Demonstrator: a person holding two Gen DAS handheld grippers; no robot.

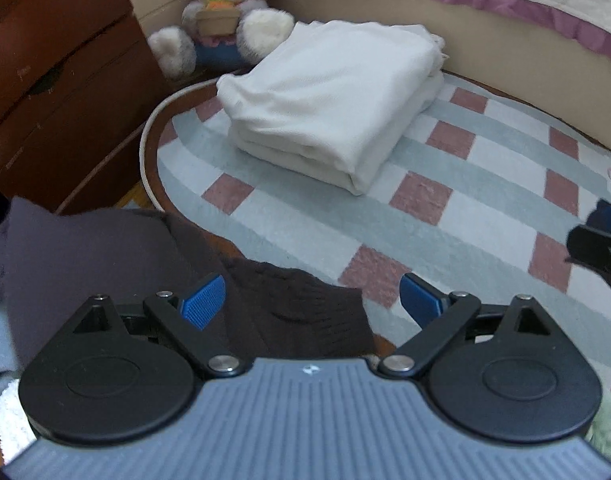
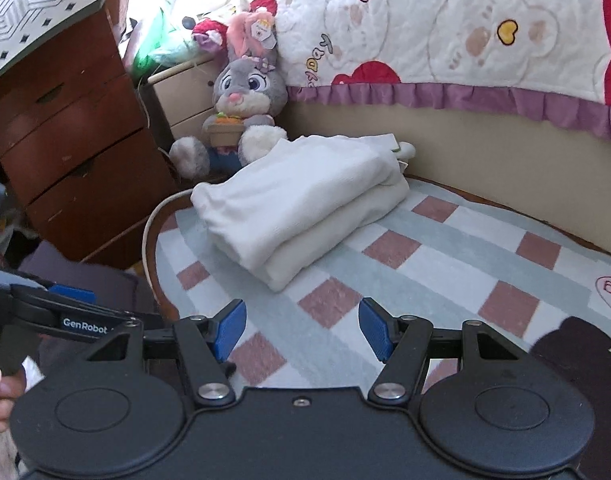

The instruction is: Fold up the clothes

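A folded stack of white clothes (image 1: 329,96) (image 2: 305,196) lies at the far left of the checked mat (image 1: 465,216) (image 2: 445,256). My left gripper (image 1: 311,300) stands wide open above a dark brown garment (image 1: 297,312). The cloth lies below and between the blue pads (image 1: 203,300), and neither pad presses on it. My right gripper (image 2: 302,330) is open over bare mat, with nothing between its pads. Dark cloth (image 2: 577,344) shows at its lower right. A finger of the left gripper (image 2: 71,294) shows at the left edge of the right wrist view.
A grey plush rabbit (image 1: 225,12) (image 2: 241,104) sits behind the white stack, beside brown wooden drawers (image 1: 57,80) (image 2: 73,140). A bed with a quilt (image 2: 465,32) bounds the far side. A white cord (image 1: 145,152) runs round the mat's left edge. Grey-purple cloth (image 1: 65,248) lies left.
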